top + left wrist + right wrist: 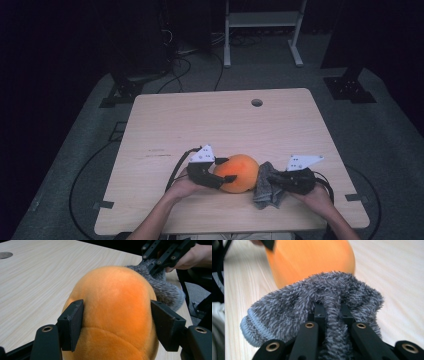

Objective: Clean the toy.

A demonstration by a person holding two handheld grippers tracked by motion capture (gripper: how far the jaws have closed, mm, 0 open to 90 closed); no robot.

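A round orange plush toy (240, 172) rests on the wooden table (200, 120) near its front edge. My left gripper (229, 170) has a jaw pressed on each side of the plush toy (115, 300), shut on it. To the right of the toy, and touching it, lies a fuzzy grey sock (265, 192). My right gripper (272, 179) is shut on a fold of the sock (312, 302), with the orange toy (312, 257) just beyond. In the left gripper view the right gripper (156, 267) bites the sock (166, 290) from above.
A round cable hole (256, 102) sits near the table's far edge. A white metal frame (262, 20) and dark stands are on the floor behind, with cables trailing around. The person's forearms enter from the bottom edge.
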